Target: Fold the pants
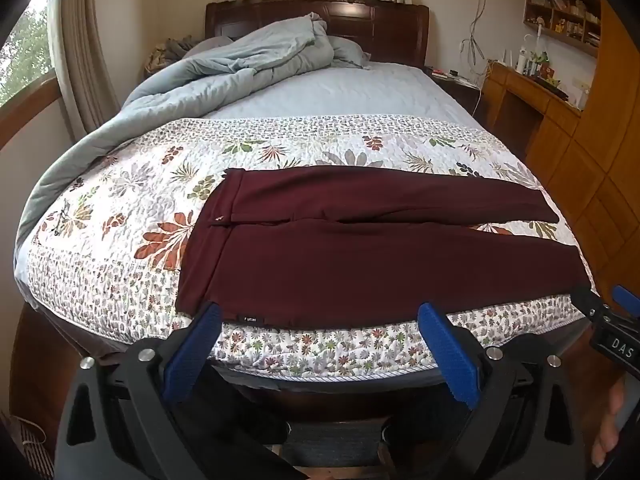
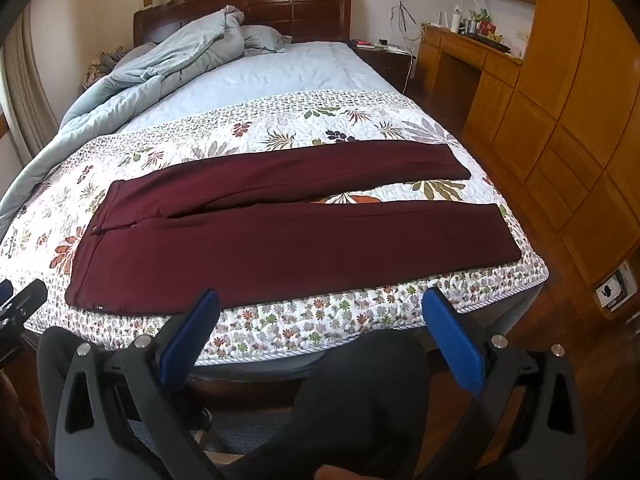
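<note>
Dark maroon pants (image 1: 360, 248) lie flat across the foot of the bed on a floral quilt (image 1: 120, 208), waistband to the left, both legs spread apart and pointing right. They also show in the right wrist view (image 2: 280, 240). My left gripper (image 1: 320, 316) is open and empty, held just off the bed's near edge, near the waist end. My right gripper (image 2: 320, 300) is open and empty, off the near edge toward the leg ends. The right gripper also shows at the right edge of the left wrist view (image 1: 608, 304).
A rumpled pale blue duvet (image 1: 224, 76) lies on the far left of the bed before the dark headboard (image 1: 360, 20). A wooden desk (image 2: 472, 52) and wardrobe (image 2: 568, 100) stand to the right. A window (image 1: 20, 48) is on the left.
</note>
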Tool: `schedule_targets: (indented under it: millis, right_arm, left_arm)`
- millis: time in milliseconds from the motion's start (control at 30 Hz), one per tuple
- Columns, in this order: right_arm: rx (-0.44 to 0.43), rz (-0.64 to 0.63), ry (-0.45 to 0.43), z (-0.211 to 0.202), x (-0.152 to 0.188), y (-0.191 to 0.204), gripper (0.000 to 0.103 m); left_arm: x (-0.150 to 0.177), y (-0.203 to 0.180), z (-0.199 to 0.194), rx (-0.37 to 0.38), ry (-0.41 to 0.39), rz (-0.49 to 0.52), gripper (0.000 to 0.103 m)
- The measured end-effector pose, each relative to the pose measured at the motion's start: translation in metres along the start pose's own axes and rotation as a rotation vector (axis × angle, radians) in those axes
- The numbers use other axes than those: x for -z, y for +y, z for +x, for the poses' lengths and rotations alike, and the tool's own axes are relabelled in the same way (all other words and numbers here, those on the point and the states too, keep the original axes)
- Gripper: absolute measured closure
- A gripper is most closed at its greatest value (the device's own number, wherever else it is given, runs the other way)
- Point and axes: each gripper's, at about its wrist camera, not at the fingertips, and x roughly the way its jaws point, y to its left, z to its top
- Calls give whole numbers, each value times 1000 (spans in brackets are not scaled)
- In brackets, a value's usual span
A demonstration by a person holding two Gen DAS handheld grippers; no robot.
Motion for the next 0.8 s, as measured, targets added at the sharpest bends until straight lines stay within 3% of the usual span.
schedule_targets:
  millis: [800]
  right_arm:
    - [-1, 3, 20, 5, 2, -1, 3]
  left_arm:
    - [5, -1, 7, -1, 12, -3, 4]
